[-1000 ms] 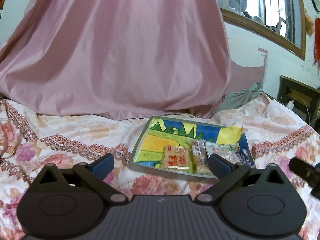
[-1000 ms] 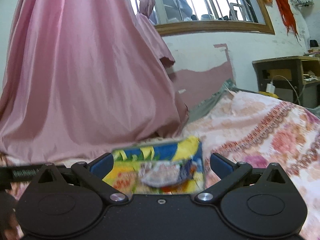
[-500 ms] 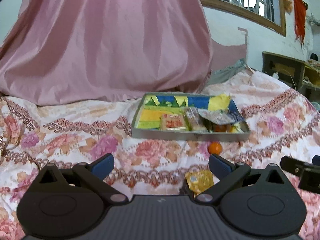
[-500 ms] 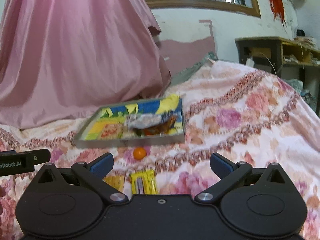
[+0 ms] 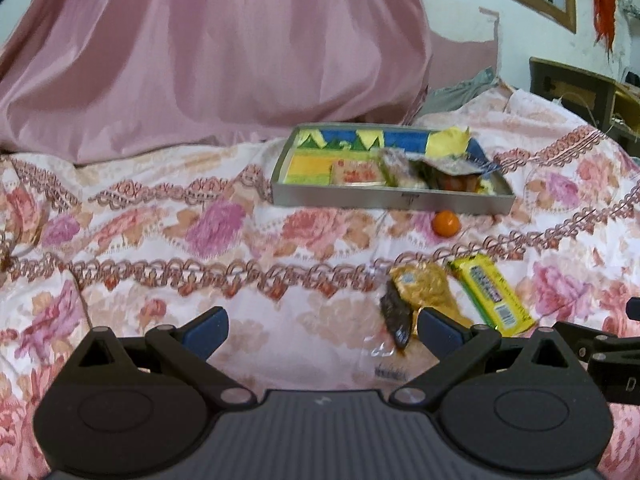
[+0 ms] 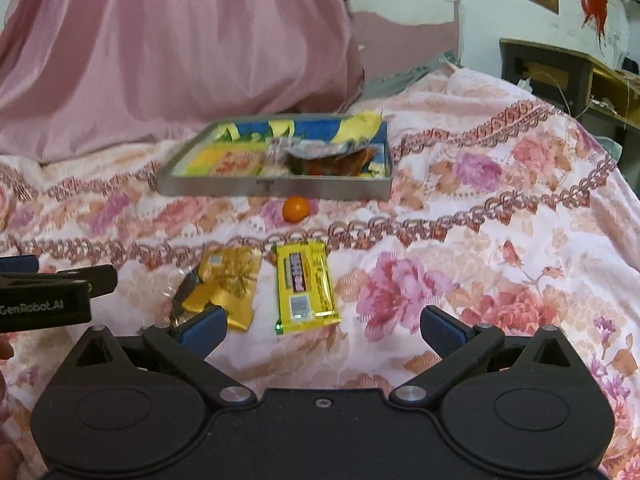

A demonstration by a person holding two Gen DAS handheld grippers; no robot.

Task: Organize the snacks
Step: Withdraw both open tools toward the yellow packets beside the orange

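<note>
Right wrist view: yellow snack bar (image 6: 306, 286) lies ahead between open gripper (image 6: 323, 326) fingers.

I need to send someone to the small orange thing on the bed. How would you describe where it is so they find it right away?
Find the shallow metal tray with the colourful lining on the floral bedspread. Just in front of its near wall, on the cloth, lies the small orange ball. It is the only round item; the loose snacks nearer the grippers are flat wrapped packets.
</note>
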